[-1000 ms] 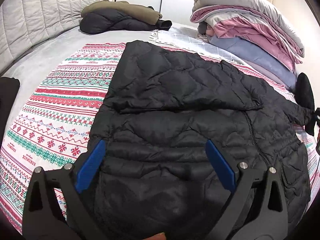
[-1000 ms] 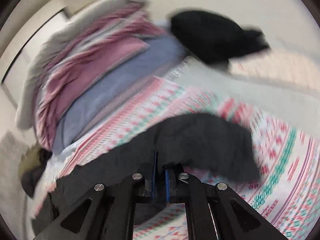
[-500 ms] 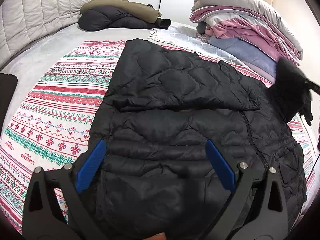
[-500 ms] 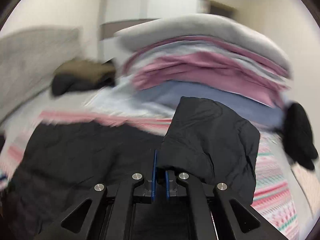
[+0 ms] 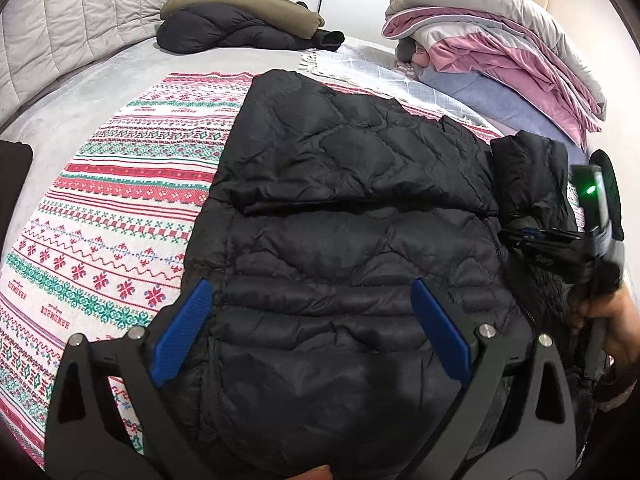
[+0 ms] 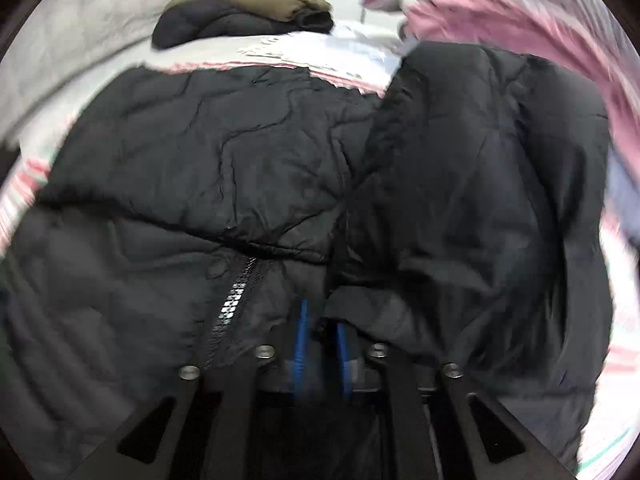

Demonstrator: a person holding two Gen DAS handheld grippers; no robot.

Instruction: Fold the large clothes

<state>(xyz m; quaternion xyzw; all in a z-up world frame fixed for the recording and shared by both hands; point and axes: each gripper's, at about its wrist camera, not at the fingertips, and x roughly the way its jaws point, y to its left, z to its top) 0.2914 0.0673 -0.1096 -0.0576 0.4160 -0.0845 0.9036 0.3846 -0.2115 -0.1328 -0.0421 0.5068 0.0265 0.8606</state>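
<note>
A black quilted puffer jacket (image 5: 340,216) lies spread across the middle of the left wrist view, on a white cotton blanket with red and green knitted-style bands (image 5: 108,216) that covers a grey bed (image 5: 80,104). One sleeve is folded across the chest, forming a flap in the upper centre of the frame.

The left gripper (image 5: 308,328), black with blue pads, fills the lower part of that view. Its jaws stand wide apart over the jacket's lower body, with nothing pinched between them.

At the right edge of the same frame, the right gripper (image 5: 520,236) reaches in from the side, held by a hand (image 5: 612,328) at the lower right. The jacket's other sleeve (image 5: 528,172) is bunched right above it.

In the right wrist view, which is blurred, the right gripper (image 6: 322,344) sits at the lower centre. Its jaws are opening, a narrow gap showing between the blue pads, and the sleeve's cuff (image 6: 360,316) rests at the tips; whether the pads press on it cannot be told. The sleeve (image 6: 480,200) drapes over the right half of the frame, and the jacket's zip (image 6: 236,296) runs down left of centre.

At the upper left of both views lie a folded olive-brown garment (image 5: 248,4) on a dark puffer coat (image 5: 224,32). At the upper right of the left wrist view is a stack of folded grey, pink and blue quilts (image 5: 500,52).
</note>
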